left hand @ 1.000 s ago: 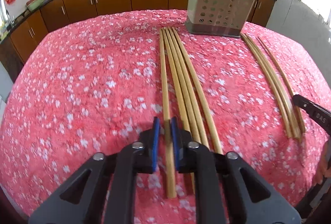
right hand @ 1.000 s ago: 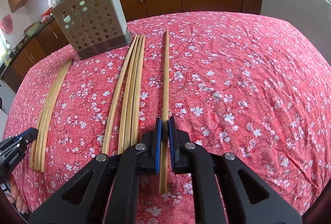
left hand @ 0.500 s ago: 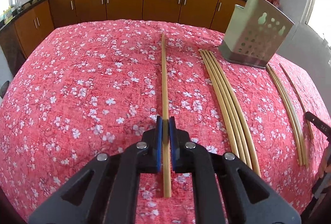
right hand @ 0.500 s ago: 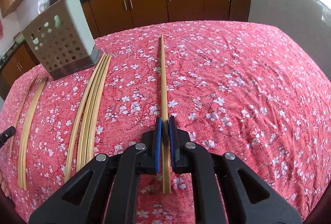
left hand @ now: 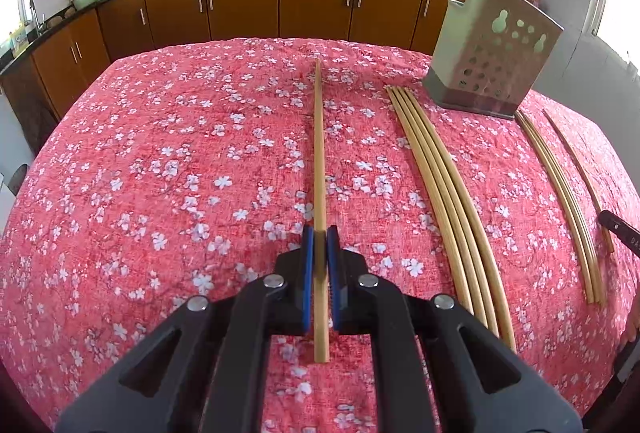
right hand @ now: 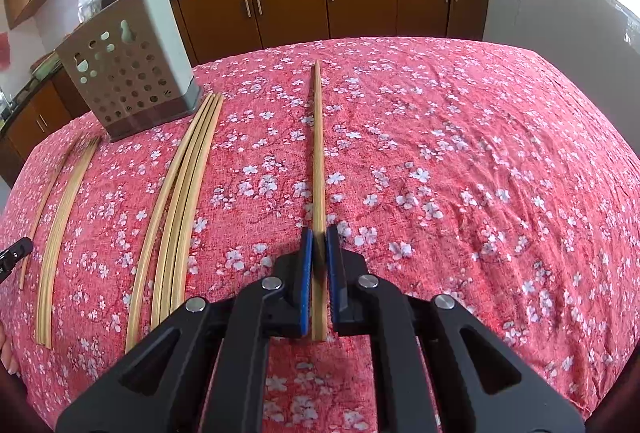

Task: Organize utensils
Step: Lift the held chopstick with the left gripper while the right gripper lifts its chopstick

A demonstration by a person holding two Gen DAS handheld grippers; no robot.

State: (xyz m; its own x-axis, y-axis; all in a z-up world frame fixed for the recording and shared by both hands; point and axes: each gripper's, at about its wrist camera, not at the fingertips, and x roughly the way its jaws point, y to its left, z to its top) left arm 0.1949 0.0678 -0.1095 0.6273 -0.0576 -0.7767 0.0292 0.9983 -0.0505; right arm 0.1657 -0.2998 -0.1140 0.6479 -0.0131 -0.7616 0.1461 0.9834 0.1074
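My left gripper [left hand: 320, 237] is shut on one wooden chopstick [left hand: 319, 153] that points away over the red floral tablecloth [left hand: 160, 193]. A bundle of several chopsticks [left hand: 444, 189] lies to its right, in front of the perforated utensil holder [left hand: 492, 61]. My right gripper [right hand: 319, 237] is shut on another single chopstick [right hand: 318, 153]. Left of it lie a bundle [right hand: 180, 201] and the holder [right hand: 128, 69]. Each gripper's tip shows at the edge of the other view: the right gripper [left hand: 618, 229] and the left gripper [right hand: 14, 253].
A second group of chopsticks [left hand: 560, 193] lies at the far right of the left wrist view, and another group [right hand: 64, 209] at the far left of the right wrist view. Brown kitchen cabinets [left hand: 312, 5] with pans on the counter stand behind the table.
The left gripper has carried its chopstick leftward, away from its bundle. The right gripper has carried its chopstick rightward, away from its own bundle. Both have stayed shut.
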